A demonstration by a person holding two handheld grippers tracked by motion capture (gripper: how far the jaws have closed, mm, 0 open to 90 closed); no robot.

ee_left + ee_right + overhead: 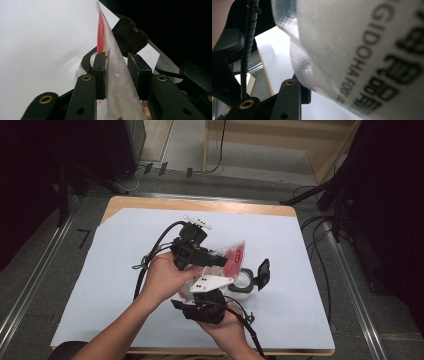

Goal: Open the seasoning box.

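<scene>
clear plastic pouch with red label held tilted over open container, lid flipped back. left gripper pinches pouch between part-closed jaws. right gripper at pouch's lower end, grip unclear. pouring apparently underway; emptying, closing lid left.

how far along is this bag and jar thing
Done: the jar stands on the white sheet with its black flip lid swung open. In hand: the left tool and right tool both grip the clear red-printed bag, held over the jar. Left: whether the bag is open can't be told, and no contents are seen falling into the jar.
</scene>
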